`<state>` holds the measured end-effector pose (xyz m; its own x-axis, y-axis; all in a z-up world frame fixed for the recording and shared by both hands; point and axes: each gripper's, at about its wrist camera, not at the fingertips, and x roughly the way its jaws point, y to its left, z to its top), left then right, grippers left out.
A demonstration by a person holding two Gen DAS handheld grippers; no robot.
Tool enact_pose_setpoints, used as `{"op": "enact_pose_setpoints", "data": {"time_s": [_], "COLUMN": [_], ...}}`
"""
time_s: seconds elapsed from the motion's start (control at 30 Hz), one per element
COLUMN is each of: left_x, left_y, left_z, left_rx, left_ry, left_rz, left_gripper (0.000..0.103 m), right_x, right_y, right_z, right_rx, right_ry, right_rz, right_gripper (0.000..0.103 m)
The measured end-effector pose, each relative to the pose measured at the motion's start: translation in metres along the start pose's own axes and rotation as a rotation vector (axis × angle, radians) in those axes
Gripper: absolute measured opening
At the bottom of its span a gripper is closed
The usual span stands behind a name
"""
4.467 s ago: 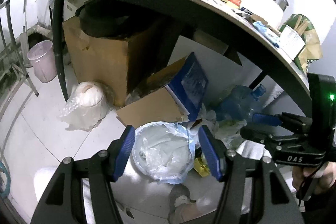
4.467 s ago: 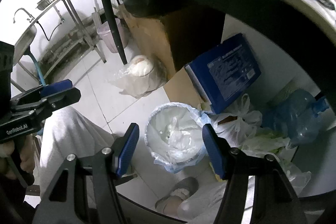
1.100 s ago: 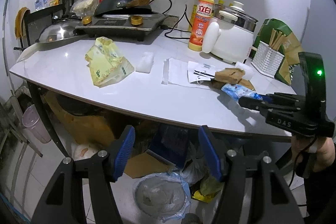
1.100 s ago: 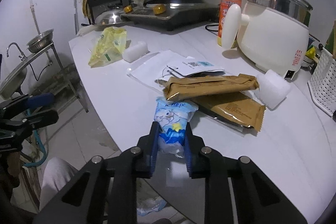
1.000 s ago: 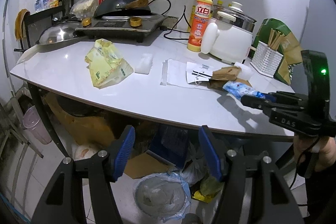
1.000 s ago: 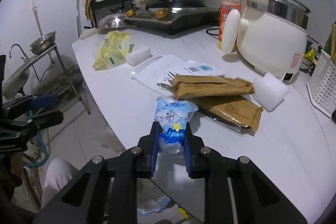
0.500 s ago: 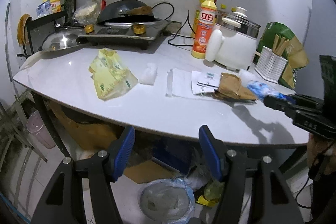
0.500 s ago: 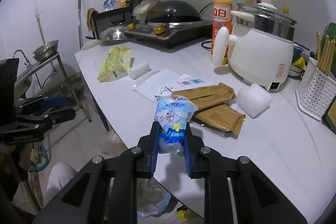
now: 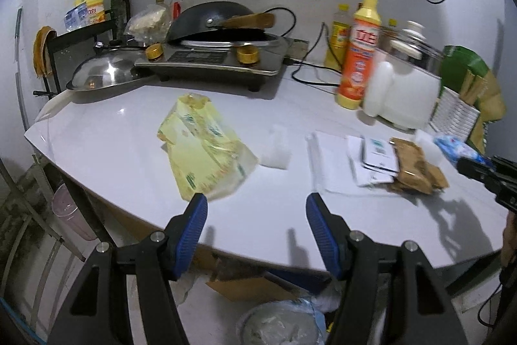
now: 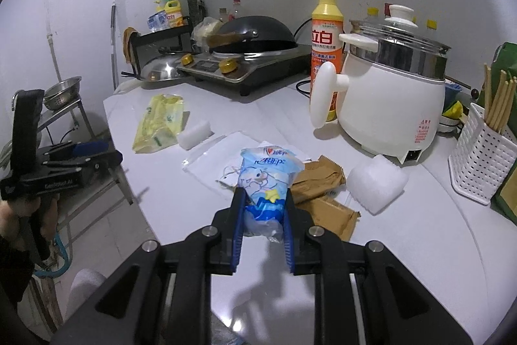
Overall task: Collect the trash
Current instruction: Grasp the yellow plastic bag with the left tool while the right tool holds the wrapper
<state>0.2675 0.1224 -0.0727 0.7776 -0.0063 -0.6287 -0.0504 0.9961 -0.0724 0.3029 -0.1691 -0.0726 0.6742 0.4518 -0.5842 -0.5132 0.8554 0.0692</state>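
My right gripper (image 10: 262,199) is shut on a blue and white tissue packet (image 10: 266,180) and holds it above the white table (image 10: 420,248). The packet also shows at the right edge of the left wrist view (image 9: 458,149). My left gripper (image 9: 257,215) is open and empty over the table's front edge, near a yellow plastic bag (image 9: 203,146). Brown wrappers (image 10: 320,183), white papers (image 10: 219,157) and foam blocks (image 10: 376,185) lie on the table. A bin with a plastic liner (image 9: 281,325) stands on the floor under the table.
A white electric pot (image 10: 391,96), an orange detergent bottle (image 10: 326,50), an induction stove with a wok (image 10: 255,54), a steel lid (image 9: 103,73) and a white chopstick basket (image 10: 481,160) stand along the table's back. A metal rack (image 10: 61,105) is at the left.
Both grippers have risen from the bin under the table to above the tabletop. The right gripper closed on the blue packet and lifted it. The left gripper moved closer to the table.
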Motion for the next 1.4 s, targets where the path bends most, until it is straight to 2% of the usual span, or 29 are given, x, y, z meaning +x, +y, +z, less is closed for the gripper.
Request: {"op": "enact_pose_setpoints", "data": {"time_s": [0.07,0.13,0.17,0.33,0.5,0.7,0.8,0.83,0.9,1.0,1.13,1.4], "left_x": [0.009,0.019,0.022,0.052,0.070,0.083,0.082,0.081,0.079,0.074,0.059,0.016], "left_y": [0.007,0.016,0.019,0.042,0.050,0.045,0.041,0.039,0.037,0.034,0.028,0.018], "left_z": [0.005,0.011,0.012,0.023,0.027,0.026,0.023,0.023,0.023,0.024,0.023,0.018], "left_rx": [-0.009,-0.020,-0.025,-0.068,-0.085,-0.043,-0.022,-0.014,0.000,0.011,0.024,0.034], "left_ry": [-0.001,-0.012,-0.017,-0.014,0.003,0.041,0.047,0.046,0.047,0.047,0.037,0.000], "left_rz": [0.012,0.027,0.037,0.087,0.056,0.063,0.064,0.065,0.070,0.063,0.056,0.049], "left_gripper": [0.066,0.077,0.078,0.079,0.079,0.079,0.066,0.058,0.052,0.037,0.030,0.029], "right_x": [0.007,0.013,0.016,0.028,0.038,0.041,0.040,0.039,0.036,0.031,0.019,-0.008], "right_y": [-0.003,-0.005,-0.006,-0.008,-0.008,-0.010,-0.011,-0.011,-0.010,-0.009,-0.008,-0.004], "right_z": [0.003,0.006,0.008,0.013,0.013,0.011,0.010,0.010,0.009,0.009,0.008,0.001], "right_rx": [0.003,0.006,0.006,0.008,0.012,0.019,0.020,0.020,0.019,0.018,0.017,0.010], "right_ry": [0.002,0.000,-0.001,-0.002,0.007,0.018,0.016,0.015,0.013,0.008,-0.004,-0.022], "right_rz": [-0.005,-0.010,-0.011,-0.018,-0.021,-0.025,-0.026,-0.026,-0.026,-0.025,-0.026,-0.023], "right_gripper": [0.019,0.019,0.019,0.019,0.019,0.019,0.019,0.019,0.019,0.019,0.019,0.019]}}
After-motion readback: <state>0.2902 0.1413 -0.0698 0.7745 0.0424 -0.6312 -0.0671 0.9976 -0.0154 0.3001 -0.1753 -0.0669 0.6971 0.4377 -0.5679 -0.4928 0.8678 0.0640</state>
